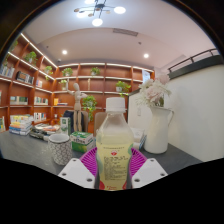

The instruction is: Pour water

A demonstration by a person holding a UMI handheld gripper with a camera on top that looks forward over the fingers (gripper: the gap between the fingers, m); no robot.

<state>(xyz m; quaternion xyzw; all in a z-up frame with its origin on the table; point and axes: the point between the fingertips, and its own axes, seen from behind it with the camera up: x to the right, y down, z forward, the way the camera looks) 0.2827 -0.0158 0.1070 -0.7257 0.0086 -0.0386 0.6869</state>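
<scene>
Shelved room, grey table; bottle between jaws, clamped by both pads.

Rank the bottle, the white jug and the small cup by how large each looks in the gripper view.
1. Bottle, between the fingers and nearest the camera, so its lead is unsure.
2. White jug.
3. Small cup.

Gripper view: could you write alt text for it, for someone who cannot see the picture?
A clear plastic bottle with a white cap and pink label stands between the gripper fingers, pink pads at either side of it. Beyond it on the grey table are a white vase of flowers and a small cup, with lit wooden shelves behind.
</scene>
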